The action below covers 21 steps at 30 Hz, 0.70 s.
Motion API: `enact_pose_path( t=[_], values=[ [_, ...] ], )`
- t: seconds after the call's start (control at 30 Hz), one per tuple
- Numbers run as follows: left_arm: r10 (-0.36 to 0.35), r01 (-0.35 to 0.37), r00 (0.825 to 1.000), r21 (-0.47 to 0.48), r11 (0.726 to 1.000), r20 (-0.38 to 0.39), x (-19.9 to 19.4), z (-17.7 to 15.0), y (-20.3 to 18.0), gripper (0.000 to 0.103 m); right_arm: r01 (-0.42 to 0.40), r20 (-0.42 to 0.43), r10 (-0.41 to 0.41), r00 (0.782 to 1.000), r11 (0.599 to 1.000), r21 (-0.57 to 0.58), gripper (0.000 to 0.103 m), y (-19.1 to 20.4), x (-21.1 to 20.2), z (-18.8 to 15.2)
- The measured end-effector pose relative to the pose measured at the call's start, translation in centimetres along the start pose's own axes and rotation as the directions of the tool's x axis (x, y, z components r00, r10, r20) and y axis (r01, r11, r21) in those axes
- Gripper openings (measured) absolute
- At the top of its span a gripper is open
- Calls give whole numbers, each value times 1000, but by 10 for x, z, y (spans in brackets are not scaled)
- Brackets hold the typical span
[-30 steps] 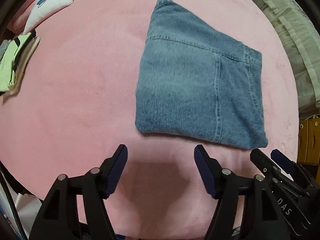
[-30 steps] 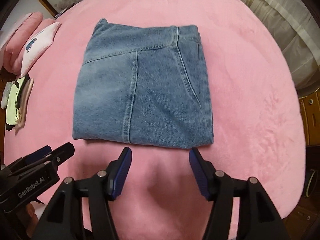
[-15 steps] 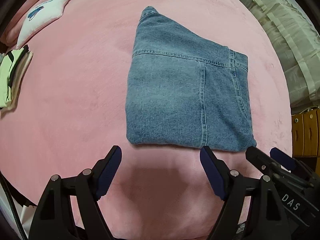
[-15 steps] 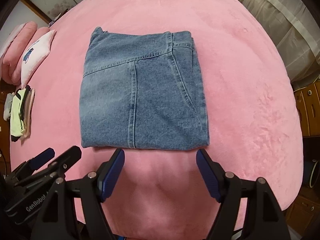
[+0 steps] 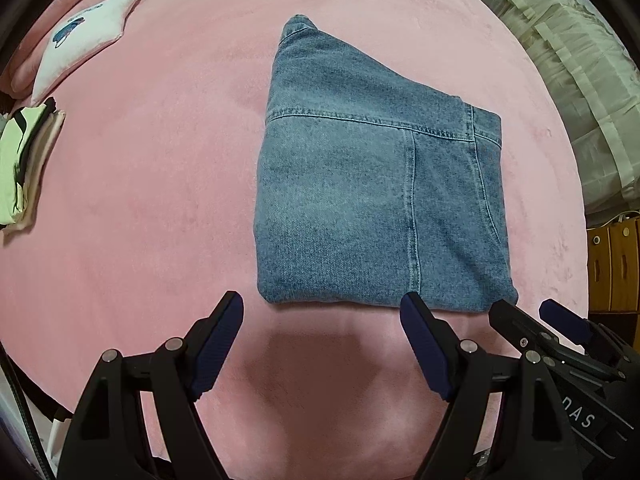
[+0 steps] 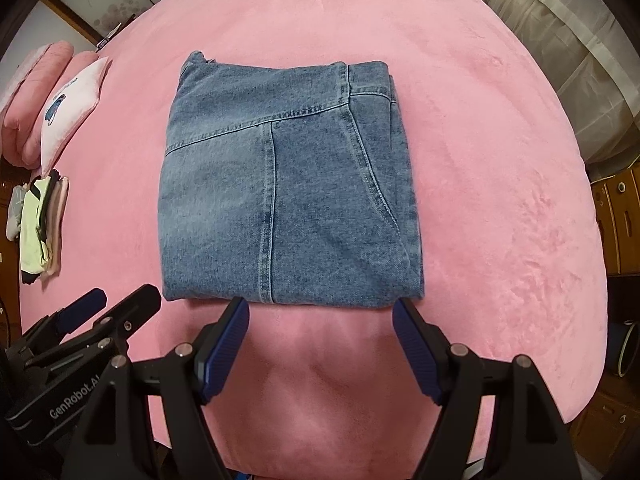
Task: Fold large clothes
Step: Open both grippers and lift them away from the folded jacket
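Blue jeans (image 5: 380, 208) (image 6: 288, 200) lie folded into a compact rectangle on the pink bed cover (image 5: 140, 200) (image 6: 500, 160). My left gripper (image 5: 322, 308) hovers open just in front of the fold's near edge, nothing between its blue pads. My right gripper (image 6: 322, 306) also stands open at that near edge, its pads apart from the denim. In the left wrist view the right gripper (image 5: 536, 316) shows at the lower right. The left gripper (image 6: 120, 298) appears at the lower left of the right wrist view. Both point down at the bed.
A white pillow with a blue print (image 5: 84, 36) (image 6: 68, 108) and pink pillows (image 6: 36, 92) lie at the far left. A small stack of folded clothes (image 5: 20, 168) (image 6: 38, 224) sits at the left edge. Pale curtains (image 5: 560, 80) and wooden drawers (image 5: 612, 256) stand to the right.
Both grippers opened wider. The jeans have shifted slightly in both views as the hands settled; the fold itself lies unchanged.
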<state>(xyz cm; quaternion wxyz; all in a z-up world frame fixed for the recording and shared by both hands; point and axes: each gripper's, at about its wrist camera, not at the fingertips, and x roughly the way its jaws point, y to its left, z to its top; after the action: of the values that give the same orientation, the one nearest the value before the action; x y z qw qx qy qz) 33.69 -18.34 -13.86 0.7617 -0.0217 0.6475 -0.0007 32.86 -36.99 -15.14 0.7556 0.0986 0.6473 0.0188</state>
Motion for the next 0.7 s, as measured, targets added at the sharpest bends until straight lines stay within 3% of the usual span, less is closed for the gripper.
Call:
enact_pose_path(
  t=[0.7],
  values=[
    [5, -5, 999, 3, 1000, -37, 22, 17, -6, 79, 28, -37, -28, 999, 999, -16, 75, 0, 19, 16]
  ],
)
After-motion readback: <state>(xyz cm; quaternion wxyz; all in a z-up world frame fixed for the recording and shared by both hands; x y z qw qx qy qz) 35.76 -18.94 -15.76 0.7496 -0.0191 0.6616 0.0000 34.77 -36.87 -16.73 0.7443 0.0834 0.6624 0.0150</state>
